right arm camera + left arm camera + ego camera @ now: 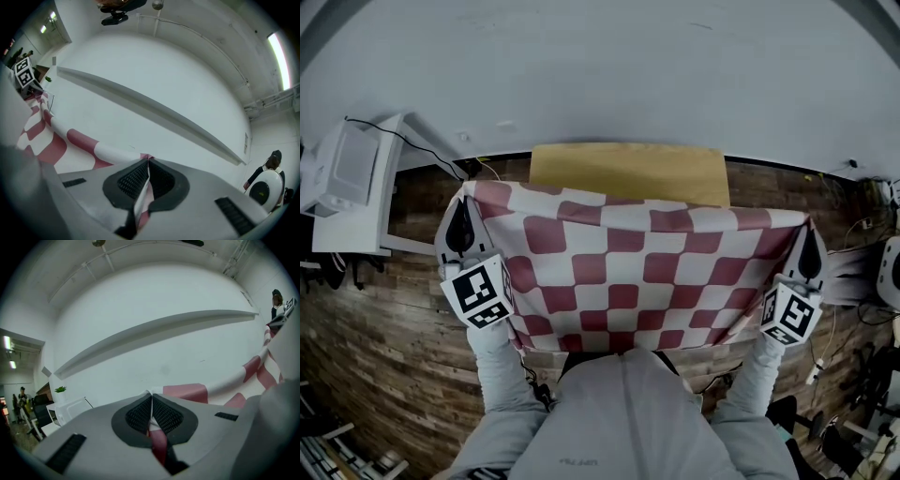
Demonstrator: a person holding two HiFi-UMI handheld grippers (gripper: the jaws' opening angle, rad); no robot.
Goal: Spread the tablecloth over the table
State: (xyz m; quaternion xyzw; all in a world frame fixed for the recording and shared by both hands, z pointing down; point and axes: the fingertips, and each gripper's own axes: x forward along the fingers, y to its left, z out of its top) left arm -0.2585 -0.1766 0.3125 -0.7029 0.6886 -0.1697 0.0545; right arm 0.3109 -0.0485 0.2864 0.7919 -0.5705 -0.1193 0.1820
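Note:
A red-and-white checked tablecloth (628, 272) hangs stretched between both grippers, in front of the person's chest. Beyond its top edge shows the far part of a light wooden table (628, 172). My left gripper (462, 225) is shut on the cloth's upper left corner. The cloth (154, 439) runs pinched between its dark ribbed pads (139, 415). My right gripper (810, 251) is shut on the upper right corner. There too the cloth (143, 197) is clamped between the pads (132, 180). Both grippers point about level toward a white wall.
A white cabinet (352, 183) with a cable stands at the left. Cables and white equipment (889, 272) lie on the wooden floor at the right. A white wall (609, 66) rises behind the table. Distant people stand at the edges of both gripper views.

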